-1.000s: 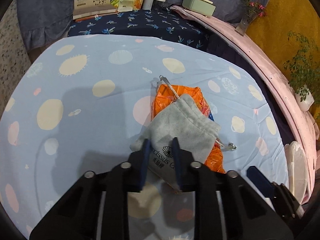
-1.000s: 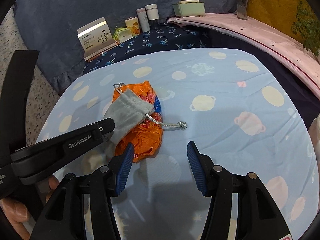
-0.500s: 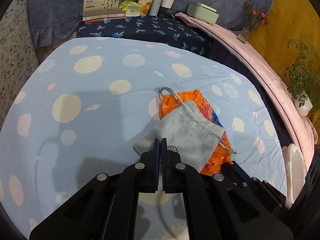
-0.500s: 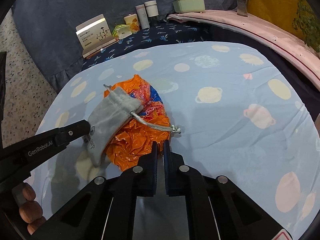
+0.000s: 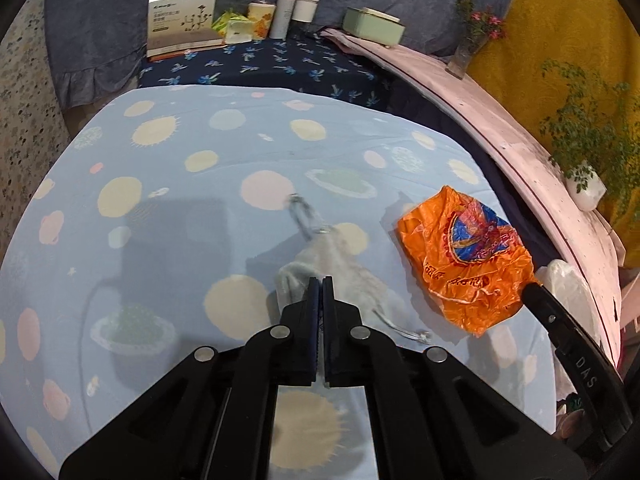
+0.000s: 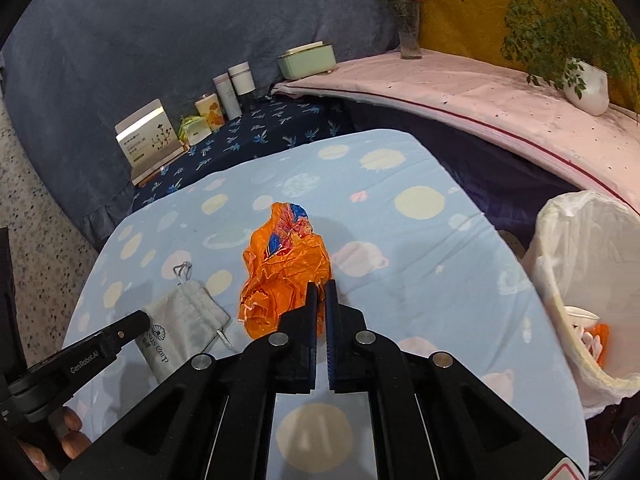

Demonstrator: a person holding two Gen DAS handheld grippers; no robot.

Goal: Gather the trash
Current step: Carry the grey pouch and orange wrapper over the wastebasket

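Note:
A crumpled orange plastic bag (image 6: 284, 272) hangs just above the blue planet-print tablecloth (image 6: 420, 280), and my right gripper (image 6: 319, 284) is shut on its near edge. The left wrist view shows that bag (image 5: 464, 264) to the right, with the right gripper (image 5: 528, 290) at its lower right corner. My left gripper (image 5: 320, 280) is shut on the near edge of a grey drawstring pouch (image 5: 336, 260), which is blurred. From the right wrist view, the pouch (image 6: 180, 320) lies left of the bag, apart from it, with the left gripper (image 6: 142, 318) on it.
A white-lined trash bin (image 6: 580, 280) holding some litter stands off the table's right edge. At the back, a dark floral cloth (image 5: 260, 64) carries a box (image 5: 182, 16), cups and a green tin (image 5: 372, 26). A pink ledge (image 6: 480, 96) holds potted plants.
Both grippers went from open to shut, the left on the pouch and the right on the orange bag. Since then the bag has been pulled right, out from under the pouch.

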